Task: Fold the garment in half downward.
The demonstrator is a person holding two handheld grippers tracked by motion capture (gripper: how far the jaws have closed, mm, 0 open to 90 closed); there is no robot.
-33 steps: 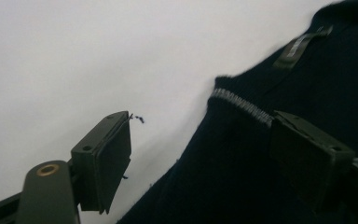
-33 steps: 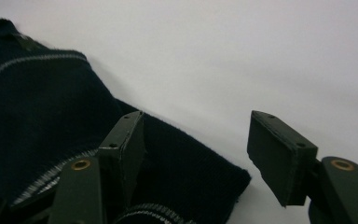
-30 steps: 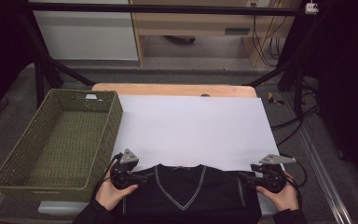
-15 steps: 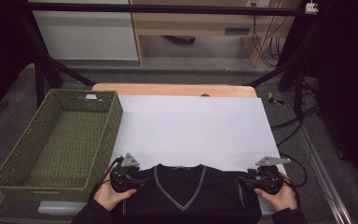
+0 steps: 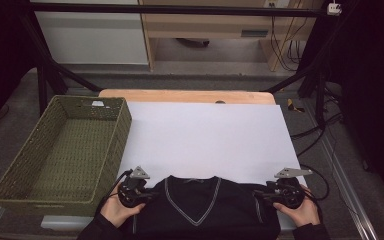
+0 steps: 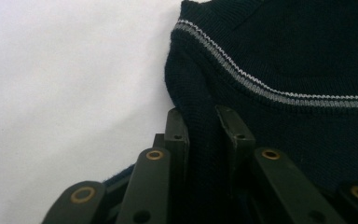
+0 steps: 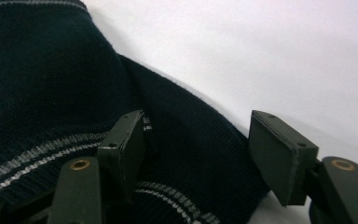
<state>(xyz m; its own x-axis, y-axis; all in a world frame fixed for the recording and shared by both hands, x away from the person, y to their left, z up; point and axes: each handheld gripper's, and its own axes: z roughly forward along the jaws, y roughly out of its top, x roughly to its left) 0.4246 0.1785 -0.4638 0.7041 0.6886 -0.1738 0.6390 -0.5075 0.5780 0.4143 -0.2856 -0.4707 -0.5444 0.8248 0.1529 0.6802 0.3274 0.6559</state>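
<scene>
Sweater (image 5: 200,210), lower half cut off, pinched in just-closing left tongs (image 6: 204,123); right tongs (image 7: 205,140) gape around its edge.

a lab – black camera frame (image 5: 45,75), trailing cables (image 5: 280,47).

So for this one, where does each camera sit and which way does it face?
High view: above the near edge, facing forward and down on the white-covered table, green woven basket, both hands.
Left gripper view: on the left claw, whose jaws have just been closing and pinch a shoulder fold.
Right gripper view: on the right claw, open around a shoulder.
All three show the dark navy V-neck knitted sweater.
</scene>
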